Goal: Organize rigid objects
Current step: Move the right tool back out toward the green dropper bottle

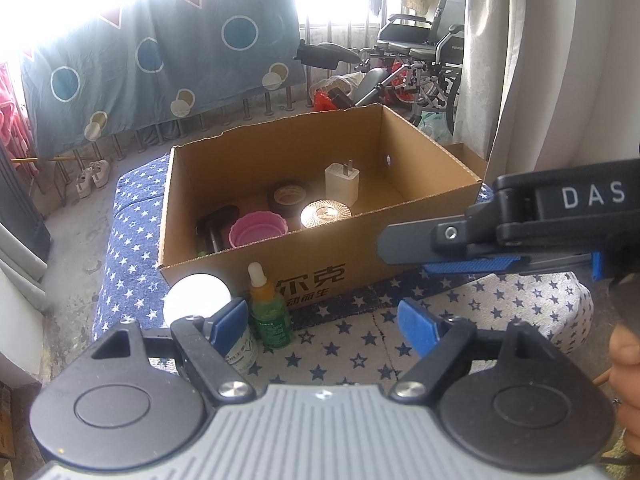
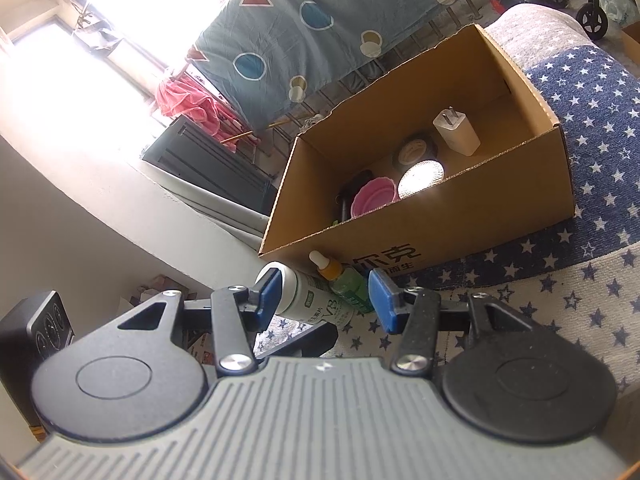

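An open cardboard box (image 1: 256, 264) (image 2: 440, 224) stands on the star-patterned cushion (image 1: 352, 352). Inside it are a white charger plug (image 1: 341, 183), a tape roll (image 1: 289, 196), a round glass piece (image 1: 325, 214), a pink lid (image 1: 258, 230) and a black object (image 1: 216, 218). In front of the box stand a green dropper bottle (image 1: 270, 312) (image 2: 344, 280) and a white pill bottle (image 1: 196, 296) (image 2: 308, 296). My left gripper (image 1: 324, 326) is open just short of both bottles. My right gripper (image 2: 326, 300) (image 1: 404, 258) is open and empty, aimed at them from the right.
A blue sheet with circles (image 1: 160, 68) hangs on a railing behind the box. A wheelchair (image 1: 424, 52) and a pale curtain (image 1: 540, 60) stand at the back right. Shoes (image 1: 92, 178) lie on the floor to the left. A hand (image 1: 626, 352) shows at the right edge.
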Action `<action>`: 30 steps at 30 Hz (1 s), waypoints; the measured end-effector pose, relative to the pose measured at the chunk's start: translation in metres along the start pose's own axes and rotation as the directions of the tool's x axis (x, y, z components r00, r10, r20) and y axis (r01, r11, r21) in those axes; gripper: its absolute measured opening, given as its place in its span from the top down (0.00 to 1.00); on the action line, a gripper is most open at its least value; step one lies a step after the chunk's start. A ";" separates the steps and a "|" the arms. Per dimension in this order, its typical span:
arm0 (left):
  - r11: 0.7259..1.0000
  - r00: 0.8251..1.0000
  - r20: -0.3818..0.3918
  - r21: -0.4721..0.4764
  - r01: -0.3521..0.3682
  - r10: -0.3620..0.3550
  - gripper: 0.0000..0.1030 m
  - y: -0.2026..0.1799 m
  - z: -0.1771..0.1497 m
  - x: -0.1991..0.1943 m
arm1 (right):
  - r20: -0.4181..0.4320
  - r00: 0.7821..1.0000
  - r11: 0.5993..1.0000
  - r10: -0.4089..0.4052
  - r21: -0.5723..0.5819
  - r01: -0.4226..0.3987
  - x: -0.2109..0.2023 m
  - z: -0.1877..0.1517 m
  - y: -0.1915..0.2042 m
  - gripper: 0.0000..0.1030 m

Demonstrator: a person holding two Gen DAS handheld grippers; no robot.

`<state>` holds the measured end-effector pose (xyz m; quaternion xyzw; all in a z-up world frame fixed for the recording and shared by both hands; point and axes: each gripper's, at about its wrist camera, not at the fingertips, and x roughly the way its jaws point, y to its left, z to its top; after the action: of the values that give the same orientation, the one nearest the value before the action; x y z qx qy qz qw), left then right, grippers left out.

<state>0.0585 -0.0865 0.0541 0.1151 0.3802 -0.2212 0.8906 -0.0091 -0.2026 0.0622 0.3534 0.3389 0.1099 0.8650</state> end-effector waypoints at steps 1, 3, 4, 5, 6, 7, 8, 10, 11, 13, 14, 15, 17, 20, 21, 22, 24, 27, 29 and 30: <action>1.000 1.000 -0.001 -0.001 0.000 0.000 0.19 0.000 0.000 0.000 | 0.000 1.000 1.000 0.000 0.000 0.000 0.000 0.000 0.000 0.54; 1.000 1.000 -0.001 -0.001 0.000 0.000 0.19 -0.001 0.000 0.000 | 0.002 1.000 1.000 0.001 -0.002 -0.001 -0.002 0.000 0.000 0.54; 1.000 1.000 -0.001 0.001 0.000 0.000 0.19 -0.001 0.000 0.000 | 0.003 1.000 1.000 0.003 -0.003 -0.003 -0.002 0.000 0.000 0.54; 1.000 1.000 -0.001 0.000 0.000 0.000 0.19 -0.001 0.000 0.000 | 0.003 1.000 1.000 0.003 -0.003 -0.003 -0.002 0.000 0.000 0.54; 1.000 1.000 -0.001 0.002 0.000 0.000 0.19 -0.001 0.000 0.000 | 0.004 1.000 1.000 0.004 -0.004 -0.004 -0.003 0.001 -0.001 0.54; 1.000 1.000 -0.001 0.001 0.000 0.000 0.19 -0.001 0.000 0.000 | 0.006 1.000 1.000 0.004 -0.003 -0.004 -0.003 0.000 -0.001 0.54; 1.000 1.000 -0.001 0.001 0.000 0.000 0.19 -0.001 0.000 0.000 | 0.005 1.000 1.000 0.003 -0.002 -0.003 -0.003 0.000 -0.001 0.54; 1.000 1.000 -0.001 0.002 0.000 0.000 0.19 -0.001 0.000 0.000 | 0.005 1.000 1.000 0.003 -0.002 -0.003 -0.003 0.000 -0.001 0.54; 1.000 1.000 -0.001 0.002 0.000 0.000 0.19 -0.001 0.000 0.000 | 0.005 1.000 1.000 0.003 -0.003 -0.003 -0.003 0.000 -0.001 0.54; 1.000 1.000 0.000 0.004 -0.003 0.003 0.19 0.000 -0.001 0.000 | 0.004 1.000 1.000 0.003 -0.002 -0.003 -0.003 -0.001 0.000 0.54; 1.000 1.000 0.001 0.004 -0.003 0.003 0.19 0.000 -0.002 -0.001 | 0.004 1.000 1.000 0.004 -0.003 -0.004 -0.003 -0.001 0.000 0.54; 1.000 1.000 0.000 0.003 -0.004 0.004 0.19 0.000 -0.002 -0.001 | 0.004 1.000 1.000 0.004 -0.005 -0.004 -0.003 -0.001 0.000 0.54; 1.000 1.000 0.001 0.001 -0.005 0.005 0.19 0.001 -0.002 -0.001 | 0.004 1.000 1.000 0.005 -0.006 -0.005 -0.003 -0.002 0.001 0.54; 1.000 1.000 0.003 0.001 -0.010 0.010 0.19 0.003 -0.002 -0.003 | 0.004 1.000 1.000 0.006 -0.010 -0.006 -0.002 -0.003 0.002 0.54; 1.000 1.000 0.004 0.000 -0.011 0.011 0.19 0.004 -0.003 -0.003 | 0.004 1.000 1.000 0.007 -0.010 -0.007 -0.002 -0.003 0.003 0.54; 1.000 1.000 0.005 -0.001 -0.011 0.011 0.19 0.004 -0.003 -0.004 | 0.003 1.000 1.000 0.007 -0.010 -0.007 -0.002 -0.003 0.003 0.54; 1.000 1.000 0.006 -0.002 -0.012 0.012 0.19 0.005 -0.003 -0.004 | 0.004 1.000 1.000 0.007 -0.012 -0.007 -0.002 -0.003 0.004 0.54; 1.000 1.000 0.008 -0.001 -0.013 0.013 0.19 0.006 -0.003 -0.005 | 0.004 1.000 1.000 0.009 -0.014 -0.009 -0.002 -0.003 0.005 0.54; 1.000 1.000 0.009 -0.001 -0.014 0.014 0.19 0.006 -0.004 -0.005 | 0.003 1.000 1.000 0.010 -0.016 -0.010 -0.002 -0.003 0.005 0.54; 1.000 1.000 0.009 -0.001 -0.014 0.014 0.19 0.006 -0.004 -0.005 | 0.002 1.000 1.000 0.010 -0.015 -0.010 -0.002 -0.003 0.006 0.54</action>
<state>0.0561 -0.0780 0.0556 0.1161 0.3756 -0.2154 0.8939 -0.0119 -0.1975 0.0655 0.3486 0.3352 0.1163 0.8675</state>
